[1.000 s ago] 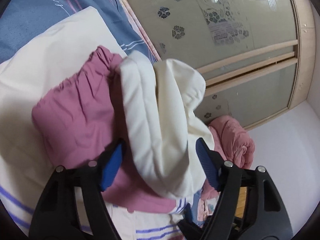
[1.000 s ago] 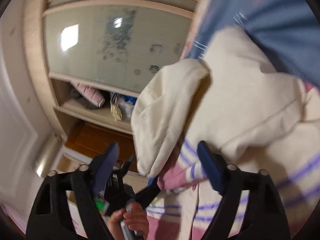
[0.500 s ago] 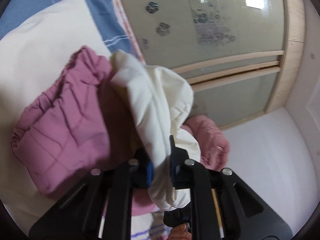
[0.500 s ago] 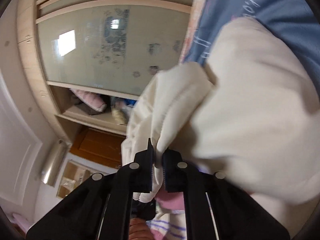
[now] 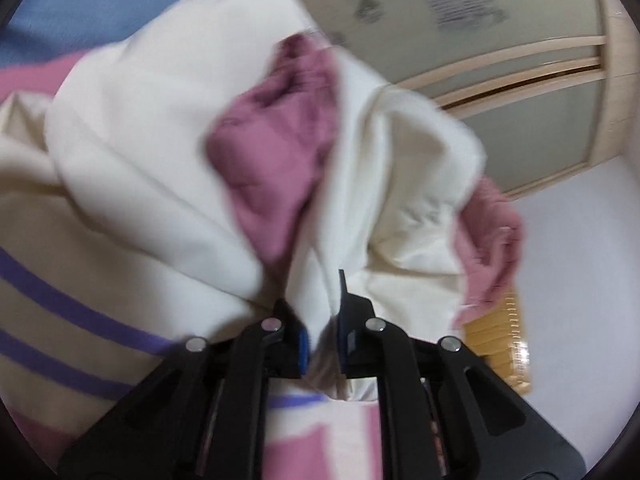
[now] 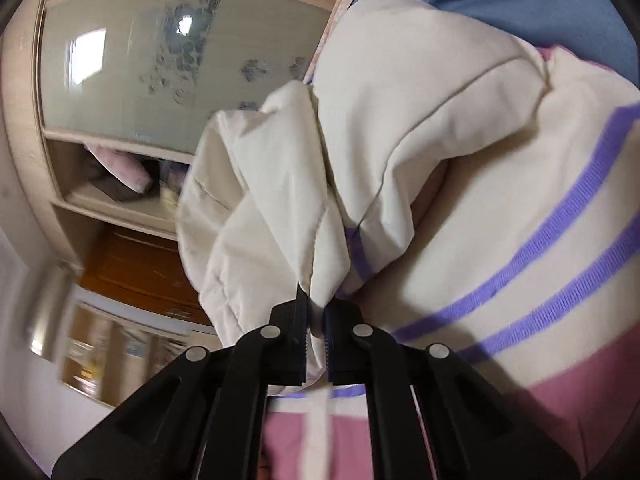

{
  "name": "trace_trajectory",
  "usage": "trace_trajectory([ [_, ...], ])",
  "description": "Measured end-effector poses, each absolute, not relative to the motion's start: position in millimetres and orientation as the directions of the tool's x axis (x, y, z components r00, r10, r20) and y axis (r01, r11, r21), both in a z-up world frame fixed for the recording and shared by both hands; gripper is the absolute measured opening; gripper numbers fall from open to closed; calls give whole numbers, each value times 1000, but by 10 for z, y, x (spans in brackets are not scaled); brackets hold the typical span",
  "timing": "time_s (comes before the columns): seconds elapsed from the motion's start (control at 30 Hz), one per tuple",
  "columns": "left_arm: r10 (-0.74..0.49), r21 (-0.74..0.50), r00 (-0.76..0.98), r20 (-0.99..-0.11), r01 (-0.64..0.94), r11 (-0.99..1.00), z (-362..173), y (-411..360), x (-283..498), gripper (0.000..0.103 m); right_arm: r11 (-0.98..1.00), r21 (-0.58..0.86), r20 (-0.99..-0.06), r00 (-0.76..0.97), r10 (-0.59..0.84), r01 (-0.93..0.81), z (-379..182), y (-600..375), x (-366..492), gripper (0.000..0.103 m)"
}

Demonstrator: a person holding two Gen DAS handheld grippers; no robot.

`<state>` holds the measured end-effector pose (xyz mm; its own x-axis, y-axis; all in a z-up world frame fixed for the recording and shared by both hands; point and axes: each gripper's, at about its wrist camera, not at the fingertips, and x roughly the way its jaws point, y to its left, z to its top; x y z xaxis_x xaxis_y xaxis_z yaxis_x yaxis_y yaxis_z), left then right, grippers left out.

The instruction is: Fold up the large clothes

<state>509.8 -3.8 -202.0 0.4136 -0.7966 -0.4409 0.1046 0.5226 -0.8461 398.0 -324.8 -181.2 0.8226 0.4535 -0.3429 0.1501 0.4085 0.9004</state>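
Observation:
A cream garment [image 5: 404, 184] with pink cuffs and purple stripes [image 5: 76, 312] lies bunched on the blue bed cover [image 5: 100, 4]. My left gripper [image 5: 322, 320] is shut on a fold of its cream cloth, beside a pink gathered part [image 5: 276, 148]. My right gripper [image 6: 316, 320] is shut on another cream fold [image 6: 264, 208] of the same garment, whose striped body [image 6: 520, 232] fills the right of that view. Both held folds are lifted off the bed.
A wardrobe with frosted flowered doors [image 5: 460, 12] stands beyond the bed edge, also in the right wrist view [image 6: 160, 60], with an open shelf holding bedding [image 6: 120, 176]. A wooden floor [image 5: 500, 344] shows below. A blue cover [image 6: 520, 4] lies behind the garment.
Both grippers closed from wide open onto folds of the cream garment about half a second ago. Since then they have lifted and pulled the cloth, and the striped body has come into view.

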Motion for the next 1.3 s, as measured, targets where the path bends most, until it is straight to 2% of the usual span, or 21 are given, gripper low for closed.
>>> trace_trajectory([
  [0.1, -777, -834, 427, -462, 90, 545, -2031, -66, 5204, 19, 465, 868, -381, 833, 401, 173, -1806, -3198, 4041, 8],
  [0.17, -791, -849, 433, -432, 100, 519, -1998, -64, 5225, 30, 463, 868, -377, 844, 381, 179, -1812, -3218, 4038, 16],
  [0.2, -802, -855, 430, -415, 116, 505, -1973, -62, 5222, 47, 443, 881, -356, 850, 387, 167, -1807, -3229, 4025, 33],
  [0.23, -821, -863, 427, -379, 157, 480, -1922, -35, 5156, 65, 419, 896, -331, 853, 404, 150, -1805, -3236, 4013, 46],
  [0.27, -826, -857, 430, -365, 193, 479, -1847, -16, 5113, 72, 385, 914, -298, 854, 427, 126, -1781, -3250, 3995, 71],
  [0.3, -822, -846, 437, -365, 213, 489, -1783, 2, 5076, 89, 373, 921, -282, 855, 434, 115, -1751, -3252, 3951, 84],
  [0.33, -814, -828, 453, -363, 244, 505, -1666, 61, 4967, 101, 381, 917, -288, 855, 432, 117, -1670, -3263, 3913, 89],
  [0.37, -819, -822, 460, -342, 276, 498, -1581, 120, 4882, 101, 391, 912, -296, 855, 425, 121, -1611, -3273, 3869, 96],
  [0.4, -834, -818, 456, -311, 319, 479, -1473, 205, 4710, 101, 394, 912, -288, 858, 425, 111, -1556, -3290, 3802, 98],
  [0.53, -832, -784, 480, -277, 388, 484, -1117, 604, 4122, 101, 357, 934, -198, 844, 498, 9, -1296, -3270, 3456, 98],
  [0.6, -761, -706, 556, -335, 387, 594, -887, 794, 3808, 101, 413, 910, -189, 849, 494, -38, -1084, -3235, 3209, 98],
  [0.67, -615, -555, 682, -396, 356, 752, -655, 984, 3343, 101, 522, 848, -190, 869, 456, -88, -824, -3130, 2848, 98],
  [0.73, -485, -392, 804, -345, 346, 853, -532, 1106, 2876, 101, 660, 740, -192, 901, 389, -127, -553, -2981, 2438, 101],
  [0.77, -428, -312, 847, -314, 333, 890, -500, 1155, 2649, 101, 761, 633, -186, 926, 329, -143, -416, -2861, 2087, 102],
  [0.83, -347, -212, 892, -291, 293, 932, -515, 1256, 2331, 101, 869, 482, -174, 960, 220, -111, -360, -2771, 1642, 102],
  [0.87, -313, -180, 908, -278, 271, 946, -524, 1307, 2191, 101, 925, 376, -159, 980, 123, -55, -369, -2662, 1336, 102],
  [0.93, -276, -142, 922, -270, 246, 959, -540, 1354, 1972, 101, 966, 253, -152, 988, -12, 51, -417, -2539, 982, 102],
  [1.07, -262, -75, 921, -287, 251, 965, -574, 1372, 1700, 101, 976, 110, -135, 976, -173, 188, -418, -2407, 420, 102],
  [1.23, -323, -64, 886, -331, 321, 945, -806, 1269, 1561, 101, 985, -35, -201, 965, -171, 167, -600, -2244, 281, 102],
  [1.3, -347, -63, 876, -335, 346, 936, -843, 1203, 1550, 101, 984, -45, -174, 969, -176, 170, -577, -2239, 194, 102],
])
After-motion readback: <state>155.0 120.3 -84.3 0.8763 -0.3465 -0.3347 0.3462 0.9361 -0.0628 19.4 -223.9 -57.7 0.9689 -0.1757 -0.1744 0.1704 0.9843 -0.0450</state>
